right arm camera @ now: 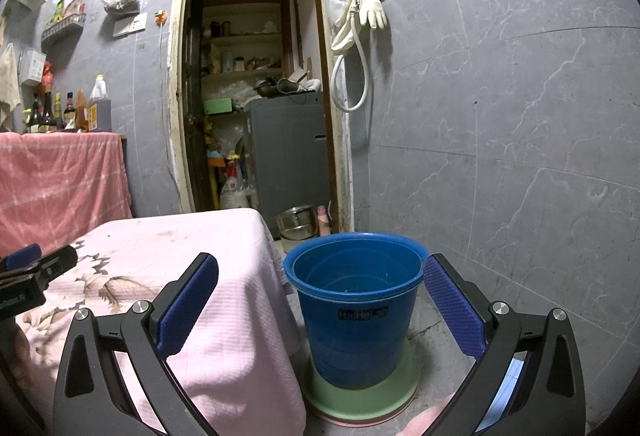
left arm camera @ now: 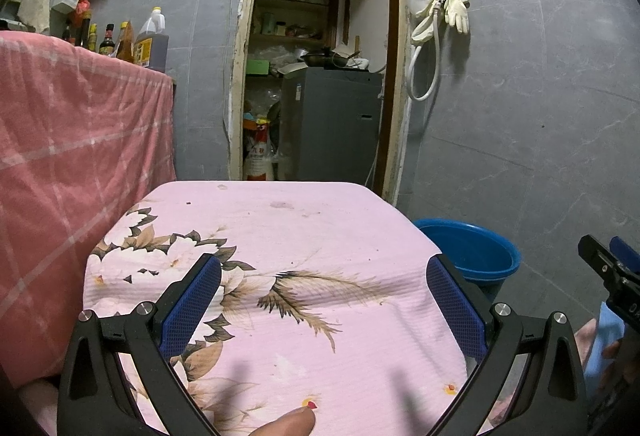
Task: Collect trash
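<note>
Above the pink floral-clothed bench (left arm camera: 280, 236), left hand-held gripper (left arm camera: 324, 300) spread wide, empty. Beside it, over the round blue plastic bucket (right arm camera: 354, 308), right hand-held gripper (right arm camera: 320, 304) equally agape, nothing held.

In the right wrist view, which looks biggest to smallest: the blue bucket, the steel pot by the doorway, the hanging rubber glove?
1. Blue bucket, by far, though it is nearest the camera.
2. Steel pot.
3. Rubber glove; it looks close to the pot in size, so that order is unsure.
</note>
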